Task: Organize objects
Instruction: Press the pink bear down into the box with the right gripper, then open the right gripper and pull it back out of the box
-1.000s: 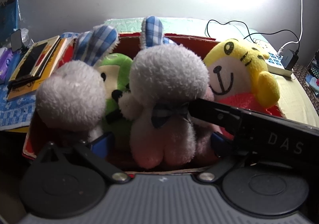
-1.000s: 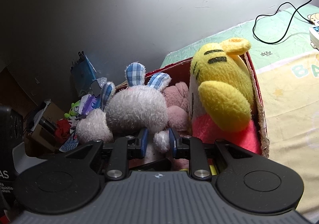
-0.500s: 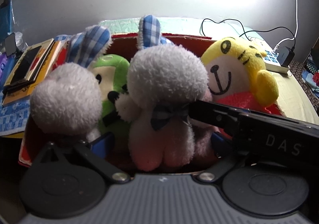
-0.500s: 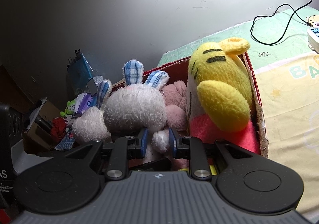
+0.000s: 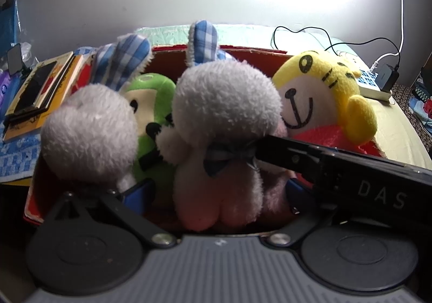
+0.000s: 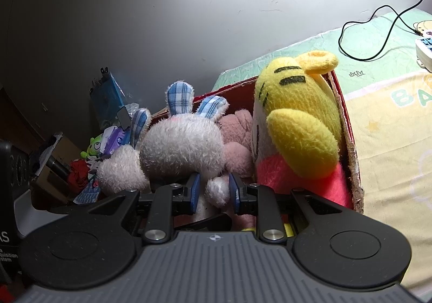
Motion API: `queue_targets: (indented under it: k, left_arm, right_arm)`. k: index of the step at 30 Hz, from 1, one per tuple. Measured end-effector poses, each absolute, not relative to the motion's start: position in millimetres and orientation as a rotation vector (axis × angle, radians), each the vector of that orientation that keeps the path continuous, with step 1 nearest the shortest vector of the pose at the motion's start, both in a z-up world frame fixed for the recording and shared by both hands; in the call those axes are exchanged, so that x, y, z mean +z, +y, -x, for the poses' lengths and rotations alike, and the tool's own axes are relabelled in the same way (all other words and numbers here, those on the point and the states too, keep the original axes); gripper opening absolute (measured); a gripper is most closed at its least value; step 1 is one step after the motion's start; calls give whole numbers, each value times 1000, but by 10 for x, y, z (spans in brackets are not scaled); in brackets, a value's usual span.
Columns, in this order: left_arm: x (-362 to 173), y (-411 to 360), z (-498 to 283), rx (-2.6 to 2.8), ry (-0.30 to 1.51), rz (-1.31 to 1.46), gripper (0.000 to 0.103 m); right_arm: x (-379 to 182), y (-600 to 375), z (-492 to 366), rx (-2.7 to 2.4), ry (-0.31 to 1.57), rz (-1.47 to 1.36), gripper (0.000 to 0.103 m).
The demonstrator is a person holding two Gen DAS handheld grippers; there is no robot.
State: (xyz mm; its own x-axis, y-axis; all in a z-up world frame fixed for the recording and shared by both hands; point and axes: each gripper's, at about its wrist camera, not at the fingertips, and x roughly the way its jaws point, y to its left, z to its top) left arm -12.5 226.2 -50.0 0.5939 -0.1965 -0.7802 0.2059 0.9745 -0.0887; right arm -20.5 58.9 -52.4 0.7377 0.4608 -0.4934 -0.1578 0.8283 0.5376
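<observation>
Right gripper has its jaws nearly together, clamped on a small white paw of the middle white bunny. In the left wrist view its finger reaches in from the right to the bunny's neck, by the checked bow.

Left gripper: jaws wide apart, straddling that bunny's lower body with no visible pad contact. The left pad sits near a second white bunny.

Location: the bunny stands upright in the red box, packed between a green plush on its left and a yellow tiger plush on its right, with a pink plush behind it.

Handling, my read:
- Light, soft and compressible; not fragile.
- Fuzzy pile should give good pad friction.
- A paw pinch is weak: the limb will likely stretch and the body swing or twist.
- A better hold is across the torso or neck, below the head.
- Avoid the checked ears; they are floppy.
- Tight packing means neighbours may drag out too.
</observation>
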Motion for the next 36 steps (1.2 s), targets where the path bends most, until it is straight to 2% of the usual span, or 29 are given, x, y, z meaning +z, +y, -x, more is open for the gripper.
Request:
queue_targets:
  k: [11,13,16,36]
  left_arm:
    - [-489,2245,137,-232,895,-28,102]
    - [-459,2226,155,-223,891,-44,102]
    - [-414,2198,207,-204,880,-62,102]
    - [12,1661,518,-127,862,-178,102]
  right_arm:
    - [-485,556,259,359,660,-485,30]
    - [-446,547,296,353,651,-478,42]
    - [-365,525,415,323,625,-444,50]
    - [-3,21,870,95,544,-372,53]
